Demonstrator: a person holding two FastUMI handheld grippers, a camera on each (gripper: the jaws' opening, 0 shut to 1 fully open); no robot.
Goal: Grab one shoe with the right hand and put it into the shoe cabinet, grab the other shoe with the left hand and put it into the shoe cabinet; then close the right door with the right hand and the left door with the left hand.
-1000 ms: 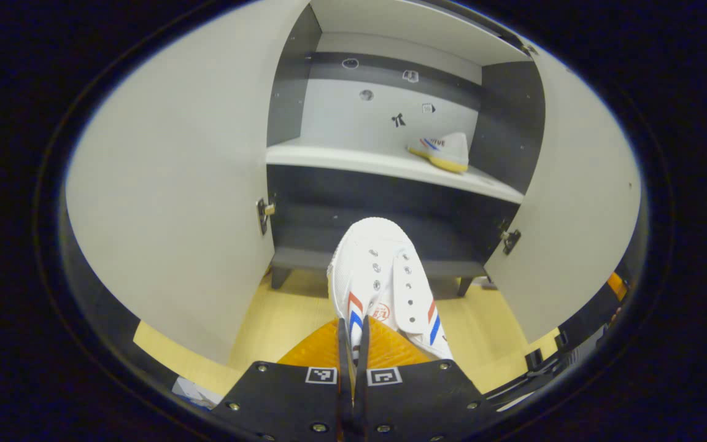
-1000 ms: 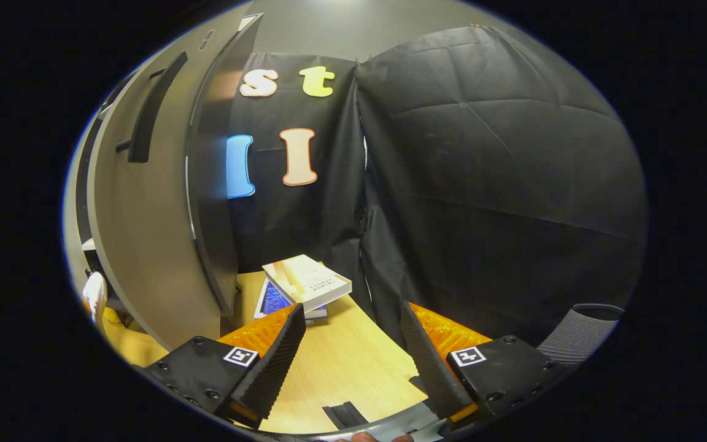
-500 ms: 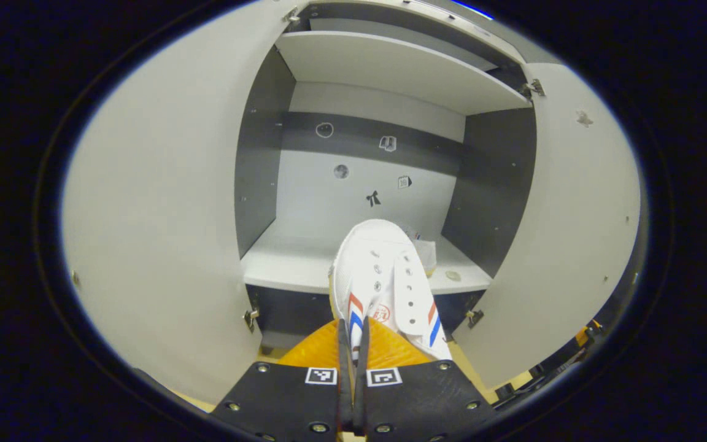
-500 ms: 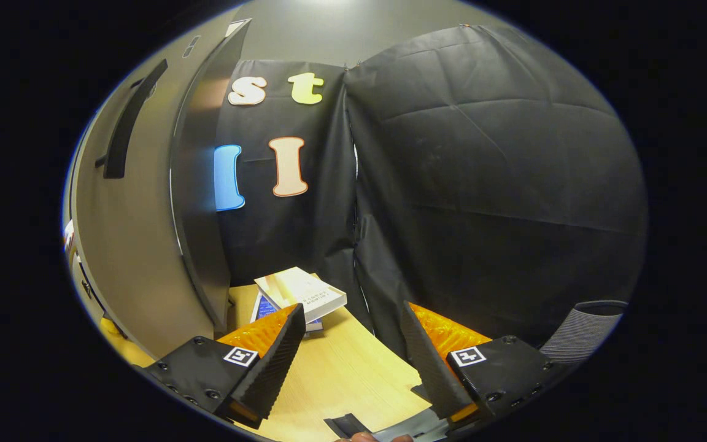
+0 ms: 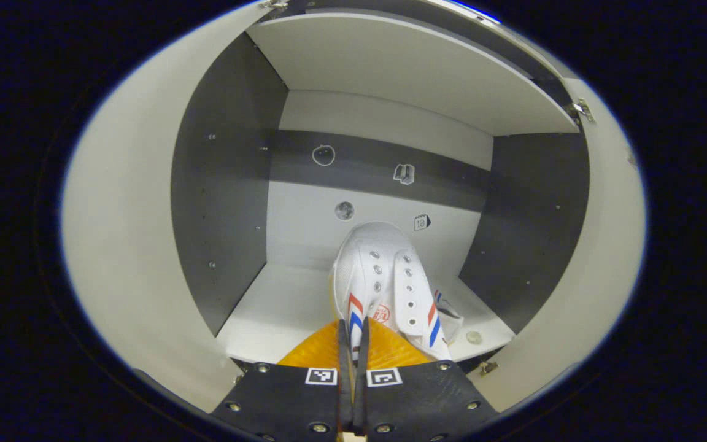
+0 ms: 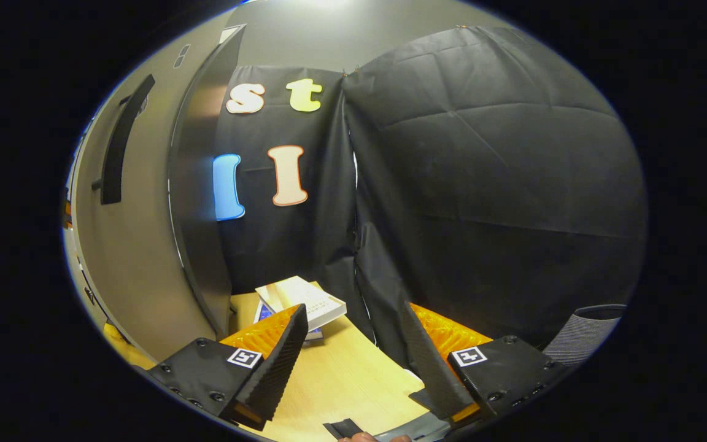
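Note:
In the left gripper view my left gripper (image 5: 354, 329) is shut on the heel end of a white shoe (image 5: 381, 276) with red and blue stripes. The shoe's toe points into the open shoe cabinet, above the pale middle shelf (image 5: 274, 304). A second white shoe (image 5: 450, 312) peeks out just right of the held one, lying on that shelf and mostly hidden. In the right gripper view my right gripper (image 6: 353, 310) is open with nothing between its fingers, held above a wooden table (image 6: 344, 380) beside the right door (image 6: 145, 258) of the cabinet.
The left door (image 5: 120, 245) and the right door (image 5: 611, 245) stand open on either side of the held shoe. Another shelf (image 5: 402, 67) lies close overhead. The right door's outer face carries a dark handle (image 6: 117, 147). A stack of books (image 6: 301, 299) lies on the table.
My left gripper has carried the shoe up and forward, from below the shelf to inside the cabinet opening over it. The right gripper has barely shifted and stays open.

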